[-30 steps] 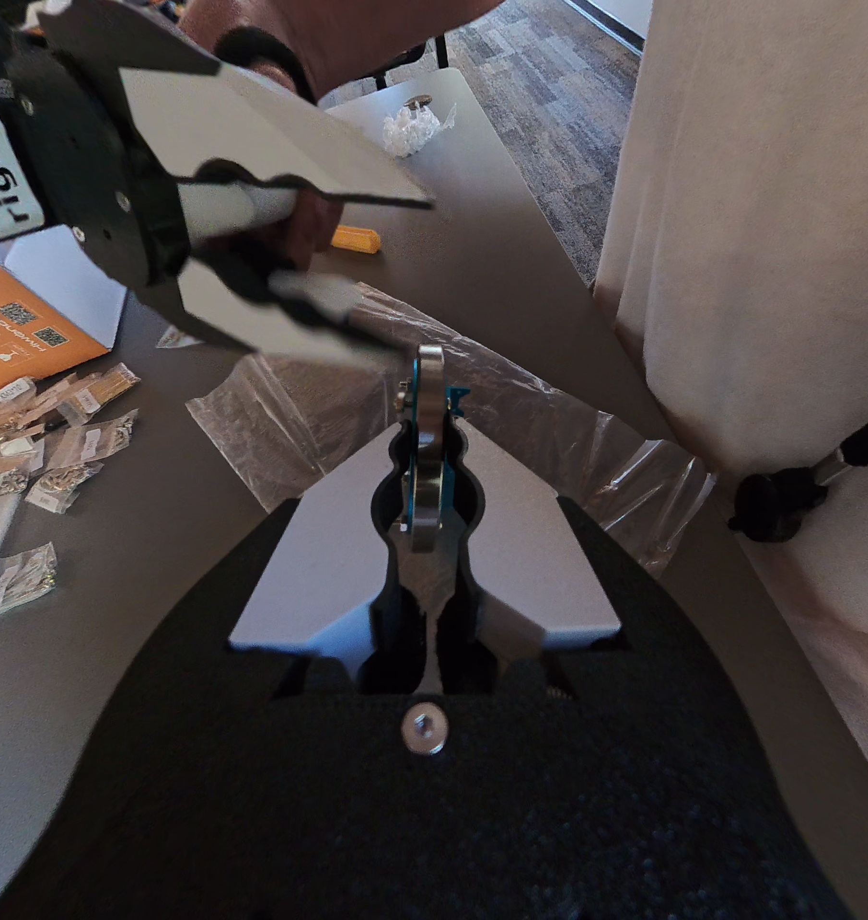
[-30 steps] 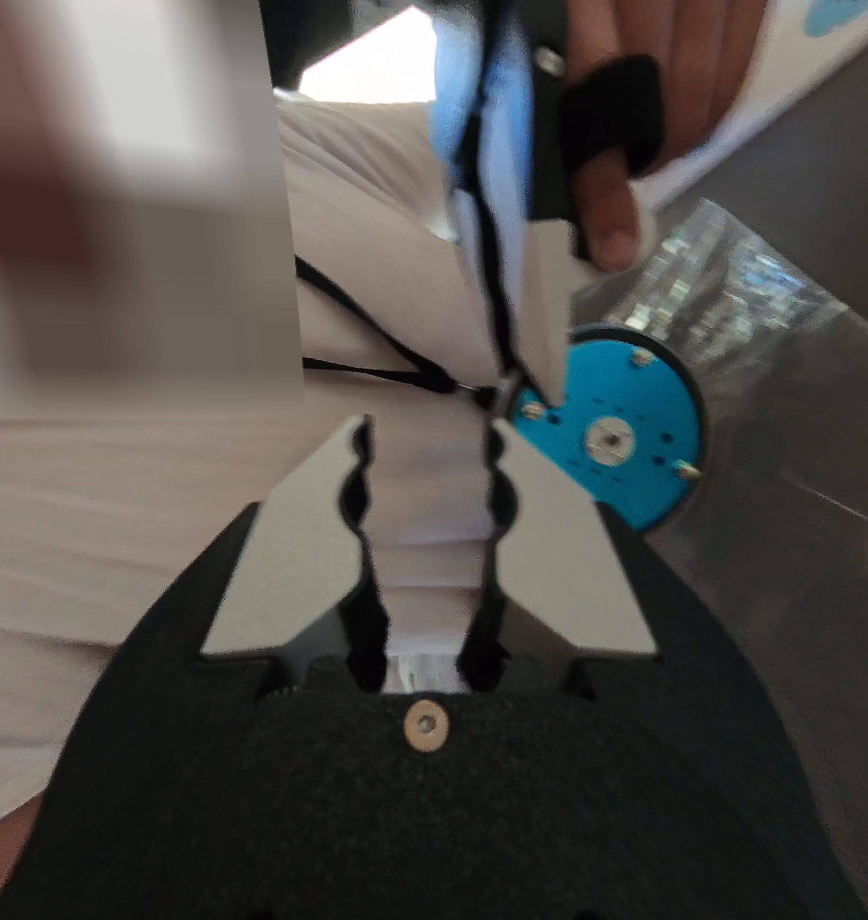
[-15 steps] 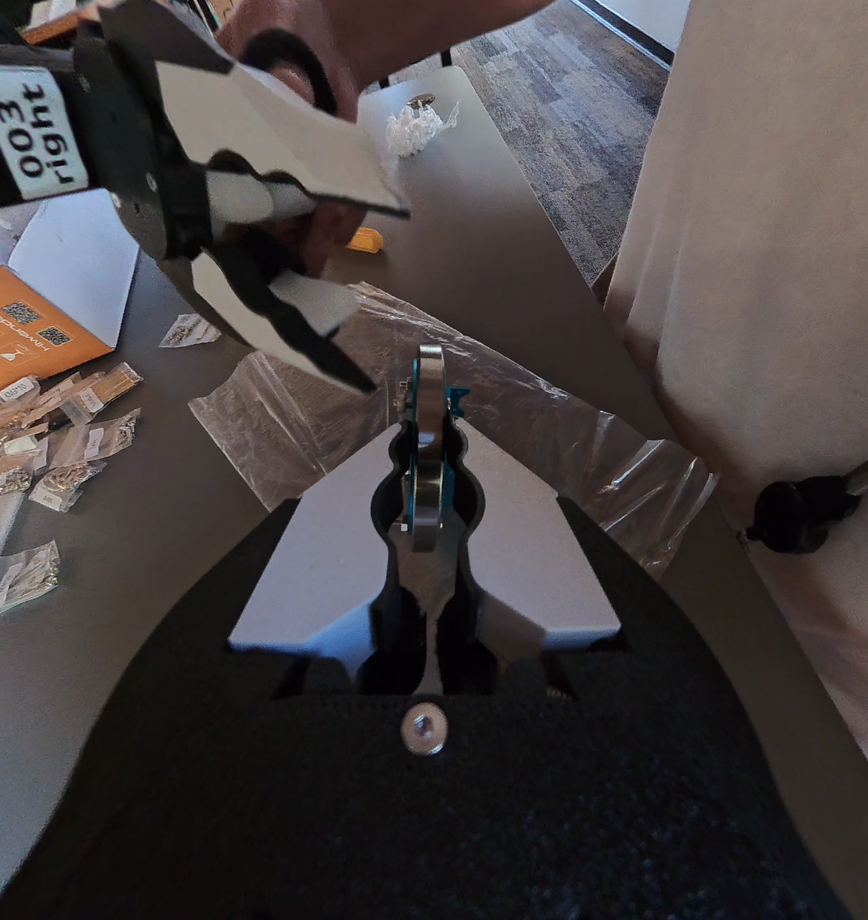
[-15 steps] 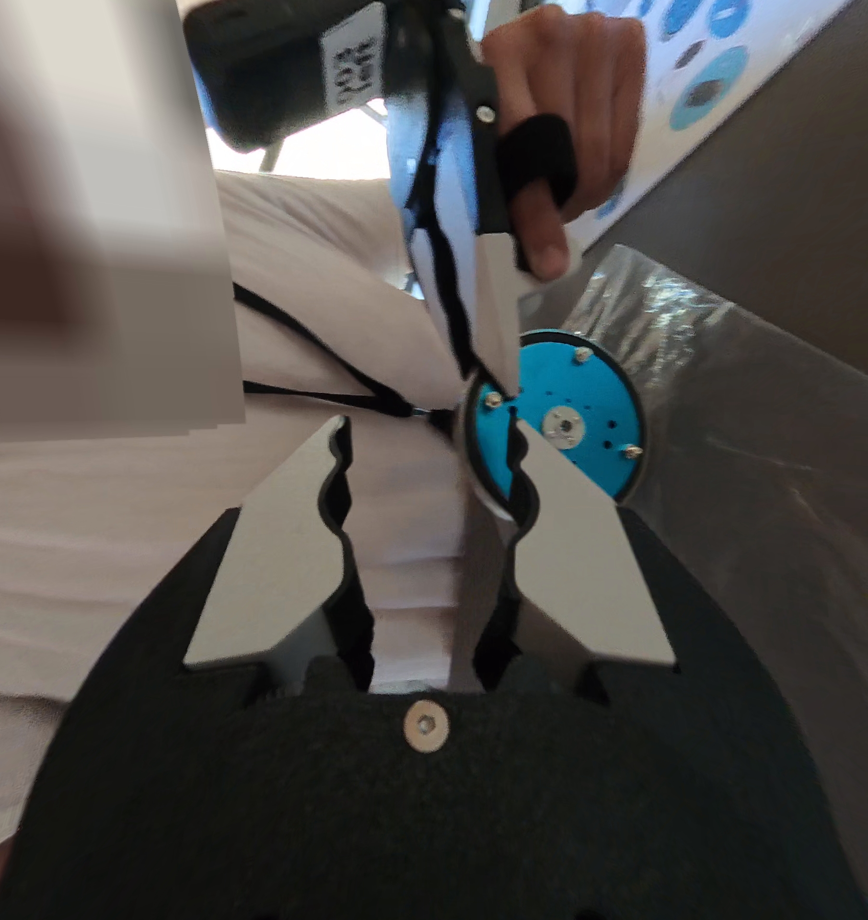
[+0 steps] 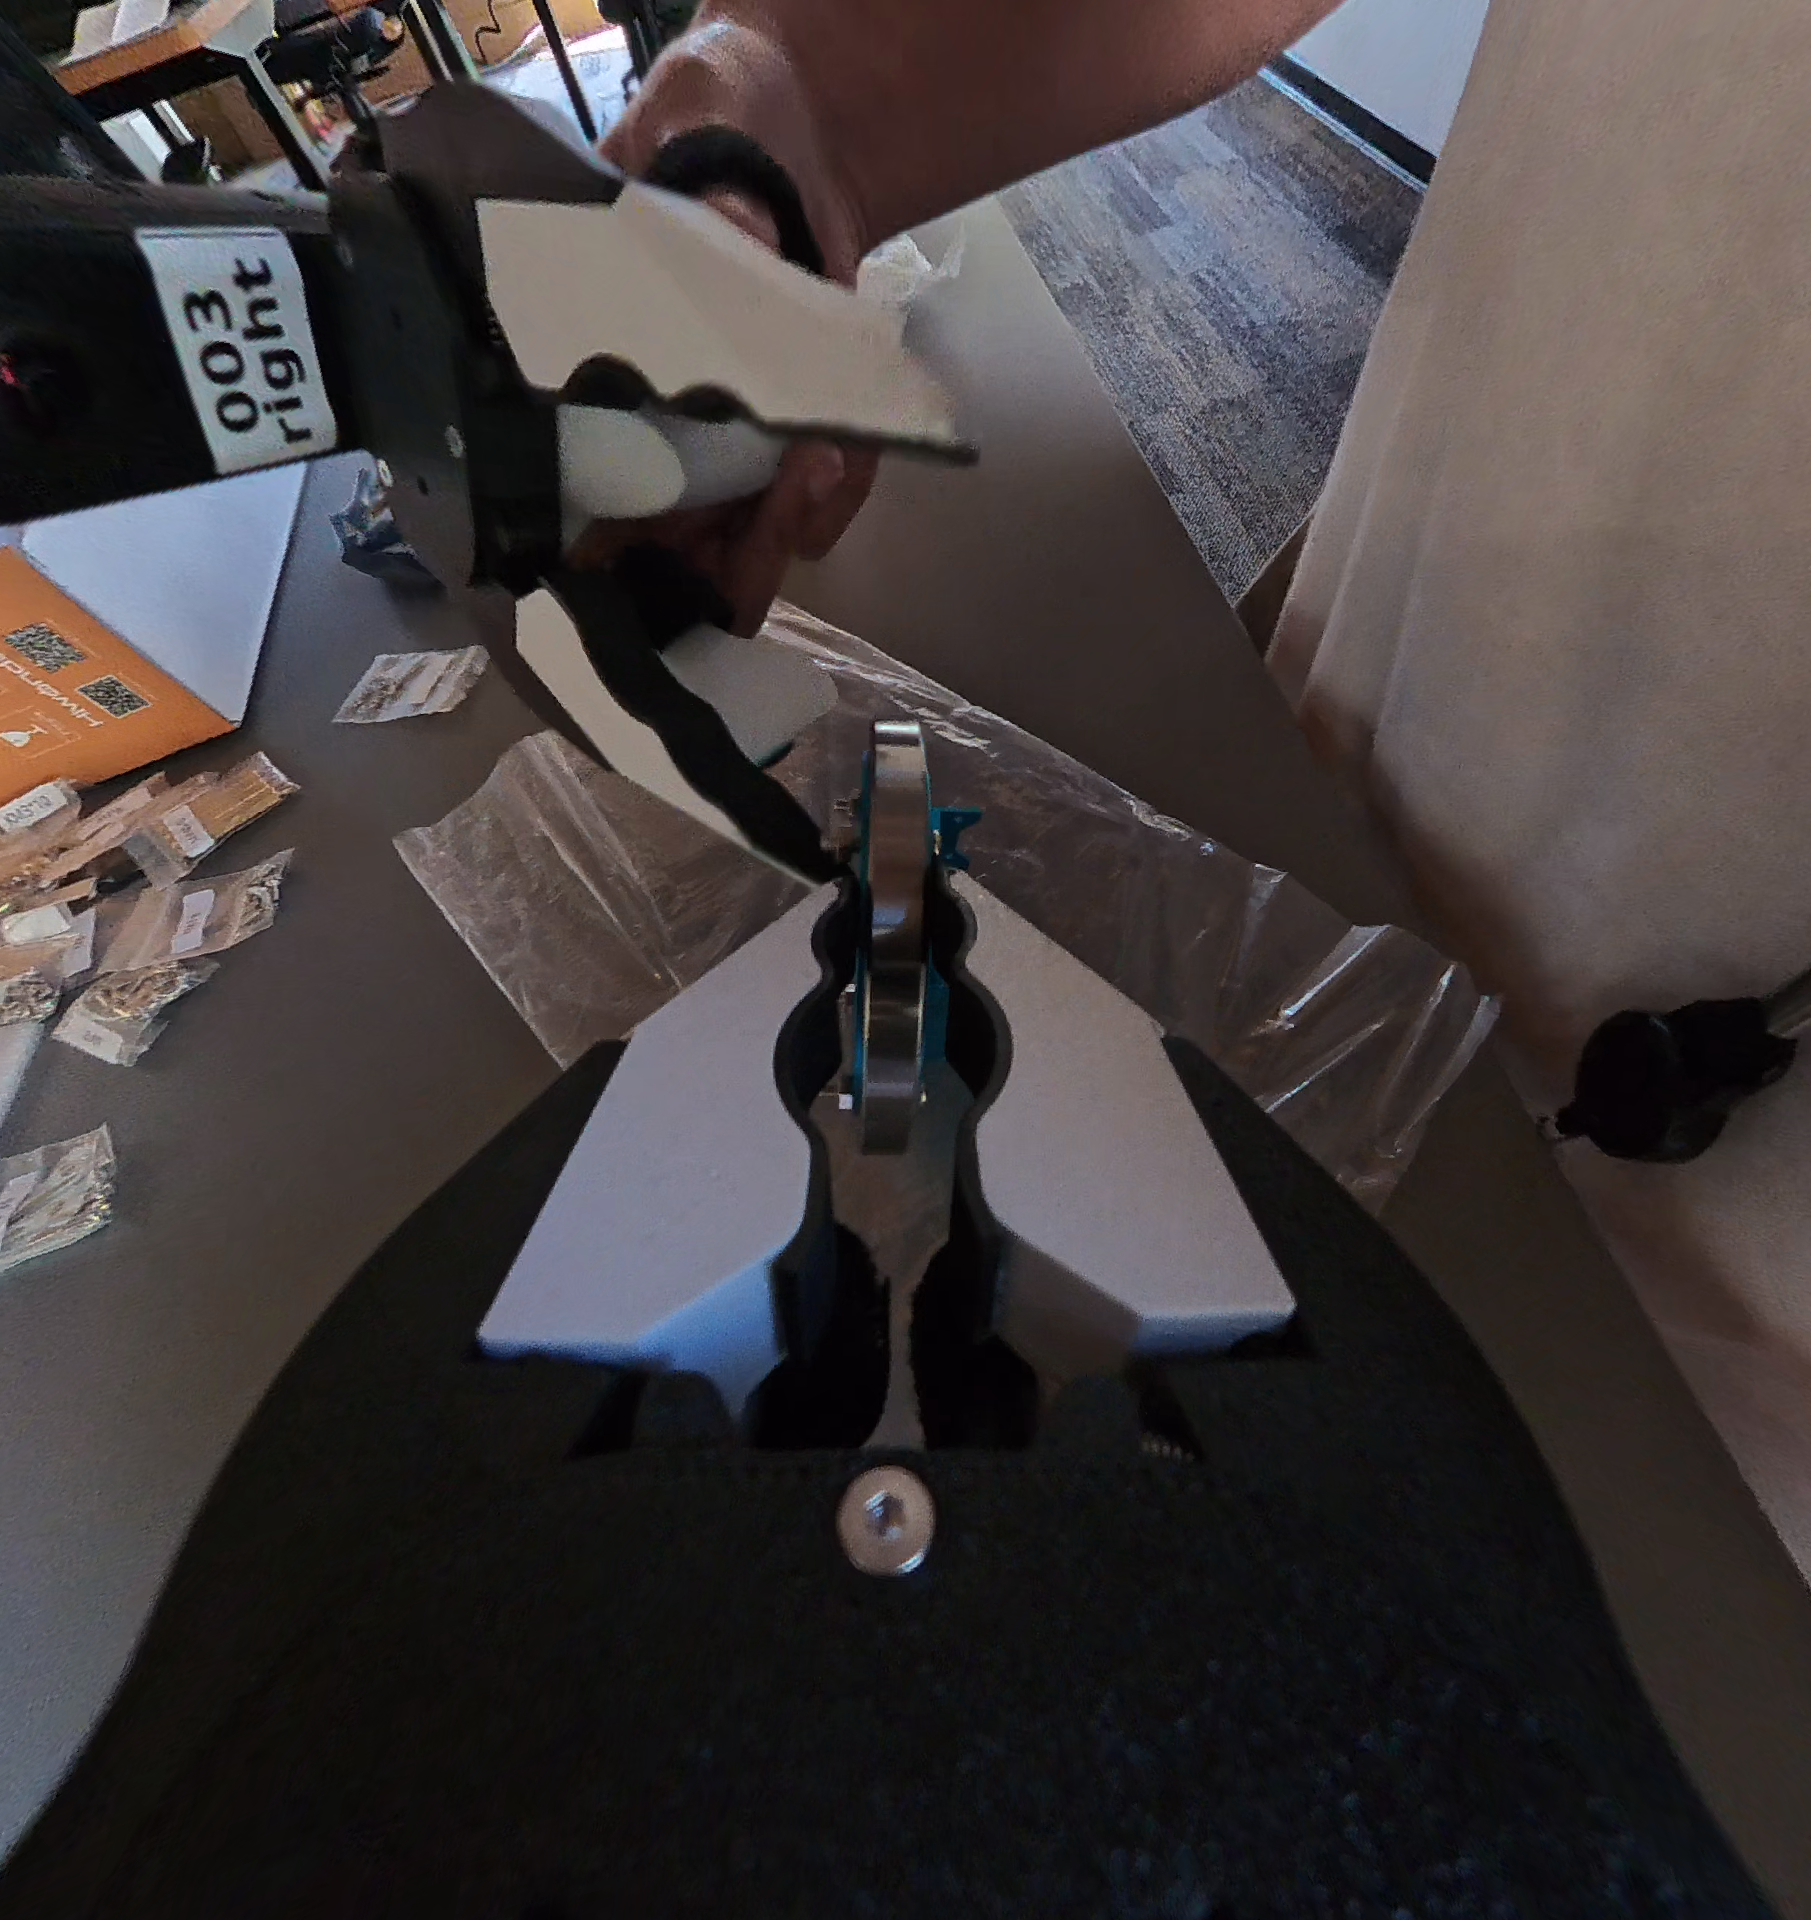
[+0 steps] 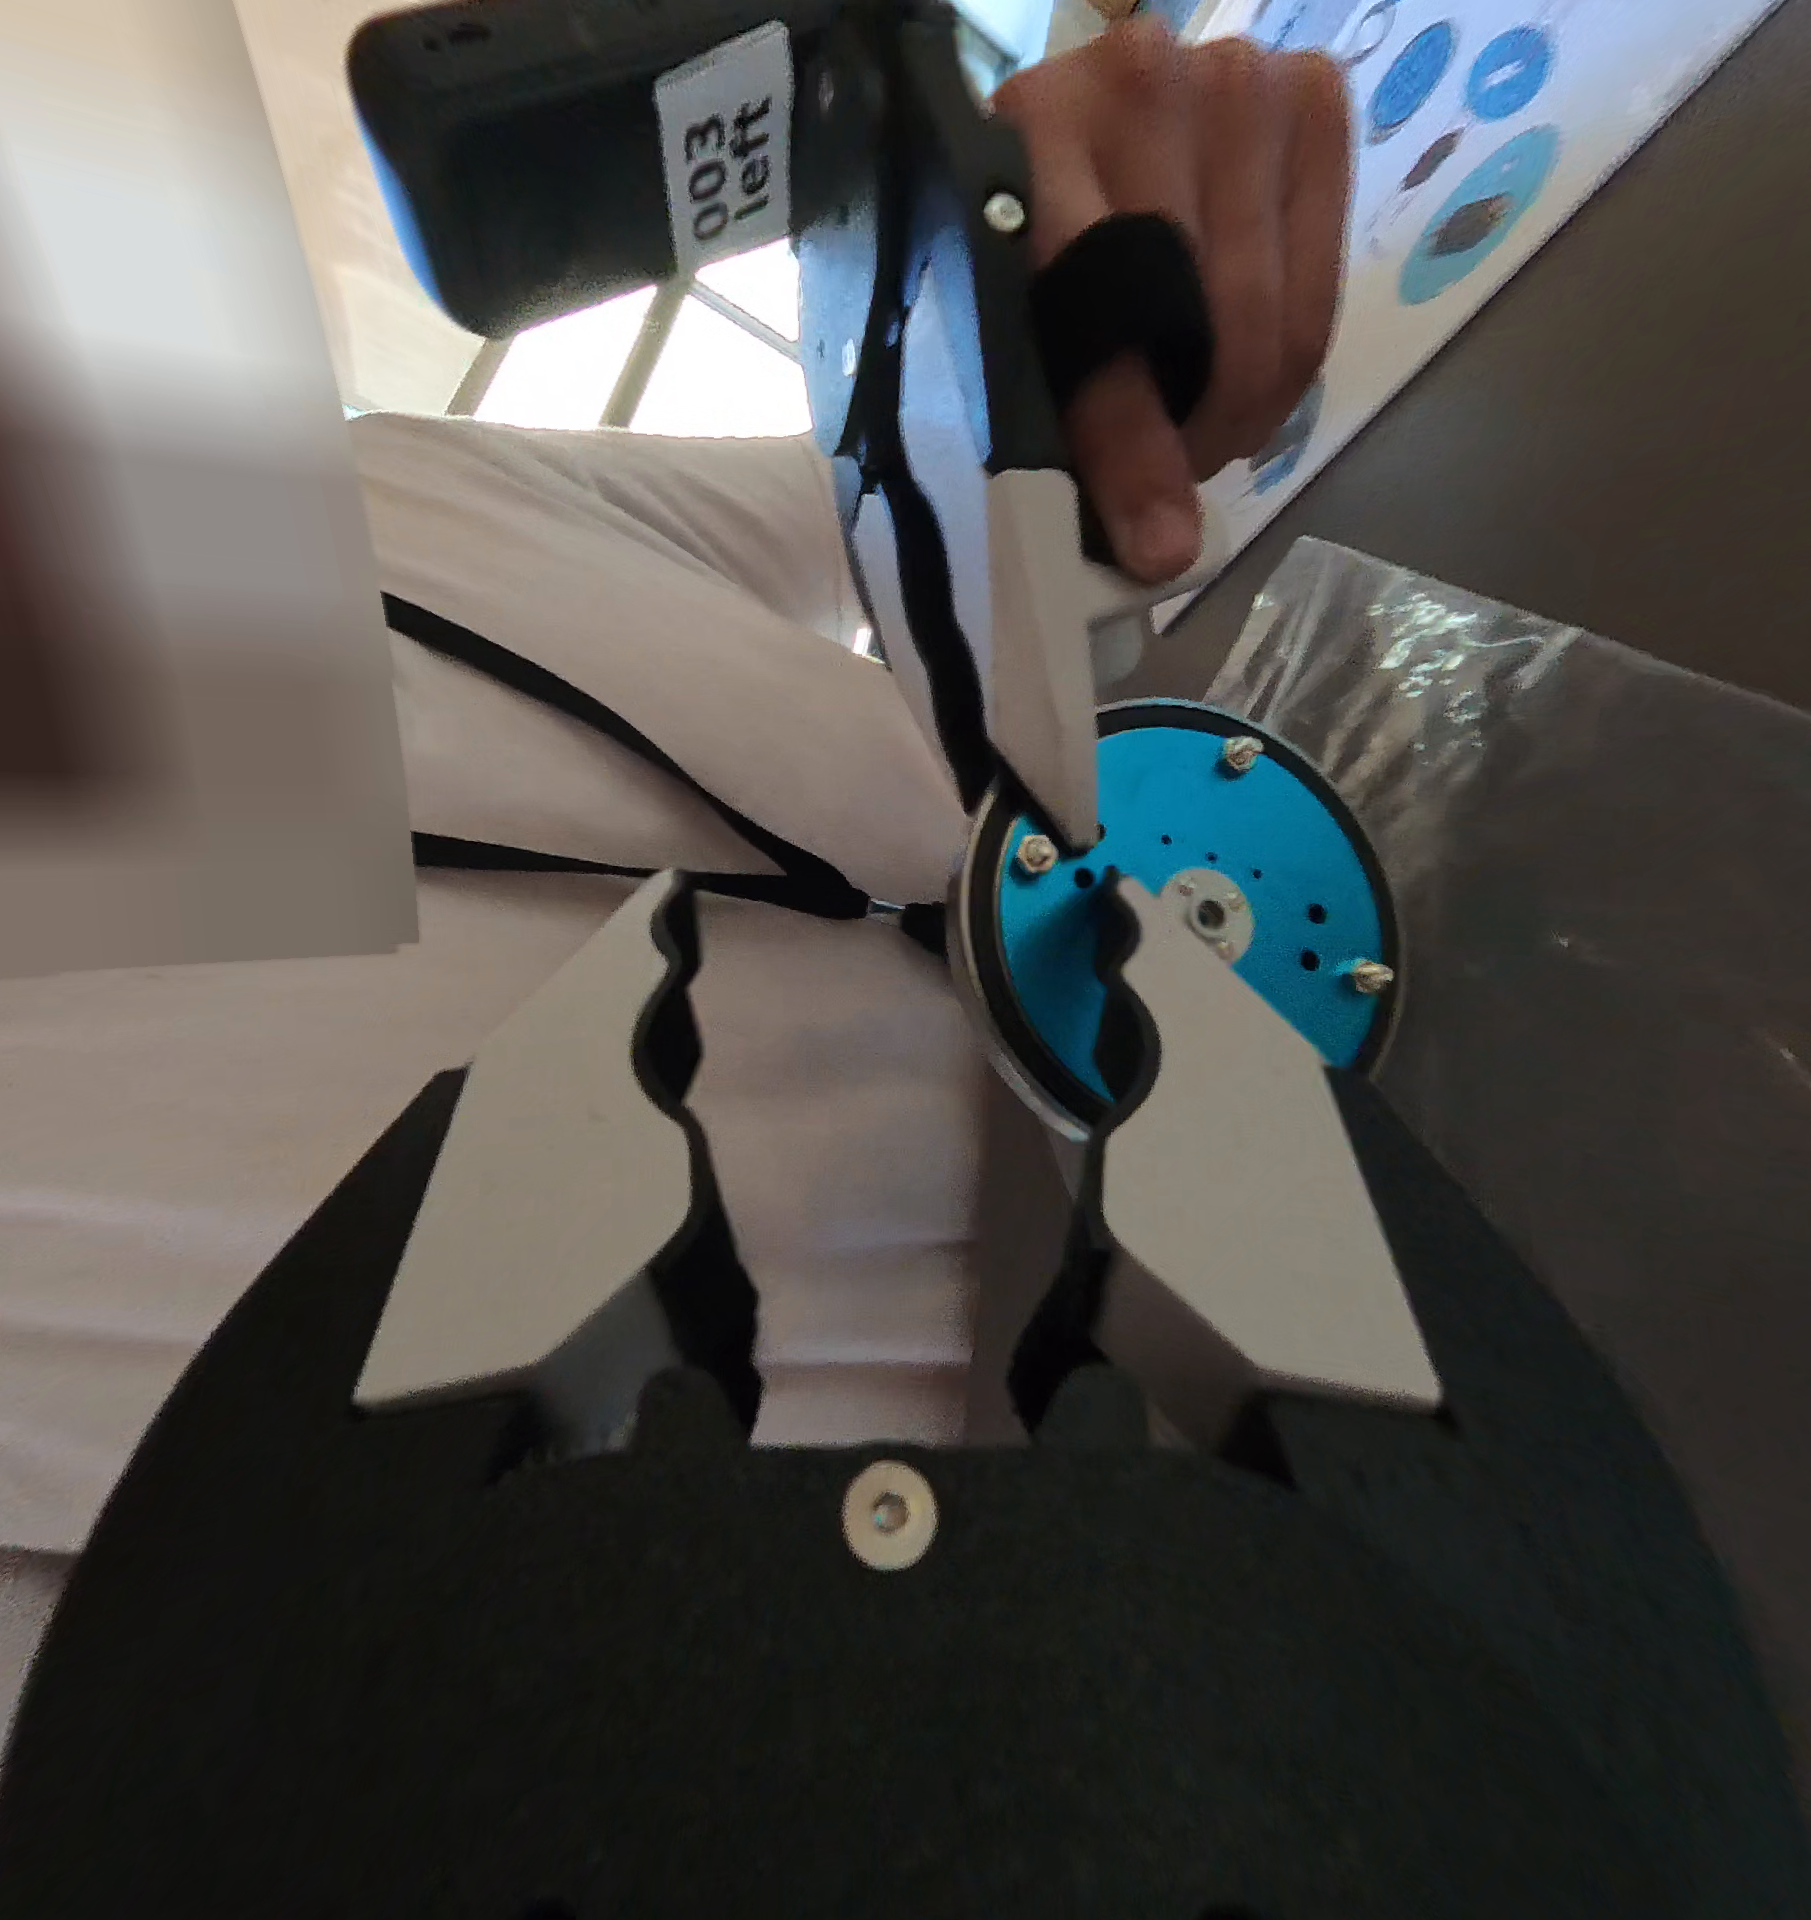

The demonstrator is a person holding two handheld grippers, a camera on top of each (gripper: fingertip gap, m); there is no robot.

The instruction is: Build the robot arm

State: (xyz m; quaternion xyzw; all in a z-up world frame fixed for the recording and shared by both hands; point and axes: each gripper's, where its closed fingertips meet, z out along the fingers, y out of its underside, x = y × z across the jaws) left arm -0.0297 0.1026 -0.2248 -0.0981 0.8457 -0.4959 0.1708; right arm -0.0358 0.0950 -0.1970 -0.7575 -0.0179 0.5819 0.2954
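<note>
Clamping the blue disc (image 5: 896, 935) edge-on above clear plastic (image 5: 589, 883), the left gripper (image 5: 893, 883) holds steady; the right gripper (image 6: 896, 894), jaws parted and empty, has closed in to the disc's face.

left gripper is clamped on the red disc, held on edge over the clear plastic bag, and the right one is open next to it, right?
Not quite: the disc is blue, as the right wrist view shows. The left gripper is clamped on it, on edge over the clear plastic bag, with the right gripper open beside it.

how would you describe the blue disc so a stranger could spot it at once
Find the clear plastic sheet on the grey table. Above it the left gripper is shut on a round disc held on edge. Only it has a bright blue face and silver rim.
</note>
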